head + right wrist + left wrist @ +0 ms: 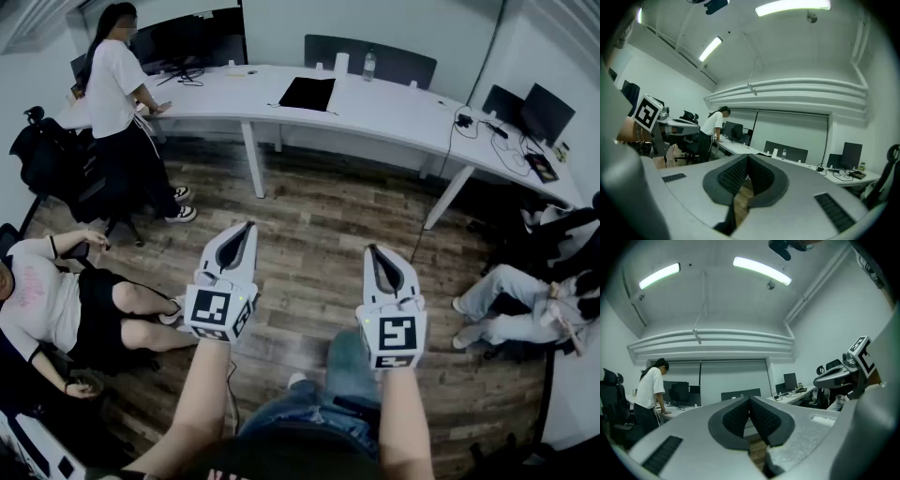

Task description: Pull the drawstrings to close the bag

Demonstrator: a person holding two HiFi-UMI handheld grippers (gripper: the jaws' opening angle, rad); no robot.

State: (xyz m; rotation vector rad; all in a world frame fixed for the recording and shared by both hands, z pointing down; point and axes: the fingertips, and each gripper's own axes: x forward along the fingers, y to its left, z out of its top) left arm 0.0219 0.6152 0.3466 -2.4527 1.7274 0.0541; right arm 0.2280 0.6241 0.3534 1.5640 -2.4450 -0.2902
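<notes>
Floor (309, 234): seated person (39, 302) cropped; left hand-held gripper (247, 228), right hand-held gripper (373, 251) closed.

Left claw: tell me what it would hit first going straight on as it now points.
Nothing close: the shut left claw points out over brown wooden floor. The first thing in line looks like the long white curved desk, though depth is unclear.

A flat item (307, 93) is laid on the desk (394, 108), a bottle (369, 64) behind it; monitors (548, 111) are set at the right end.
</notes>
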